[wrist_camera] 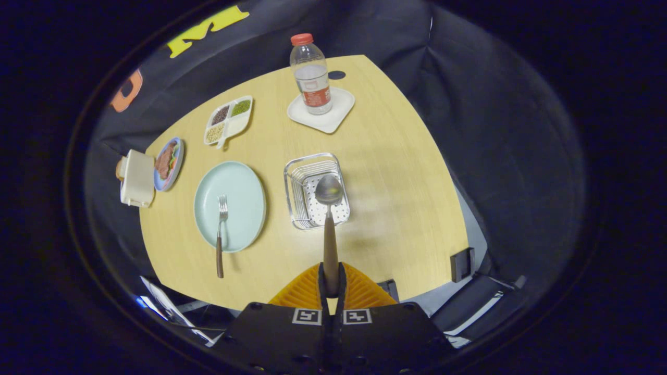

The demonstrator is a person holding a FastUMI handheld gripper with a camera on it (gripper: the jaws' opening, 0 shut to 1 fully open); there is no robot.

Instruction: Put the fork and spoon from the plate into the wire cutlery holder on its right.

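Observation:
My gripper (331, 278) is shut on the brown handle of the spoon (329, 219), which points forward with its metal bowl hanging over the wire cutlery holder (294, 179). The holder stands on the wooden table just right of the pale green plate (239, 182). The fork (221, 234) lies on that plate, tines on the plate and its brown handle sticking out over the near rim onto the table. The gripper is high above the table, well clear of plate and holder.
A water bottle (311, 75) stands on a white square coaster (336, 117) beyond the holder. A divided white dish of grains (229, 120), a blue plate of food (169, 164) and a white toaster-like box (136, 178) line the table's left side. The table edge (458, 224) runs close on the right.

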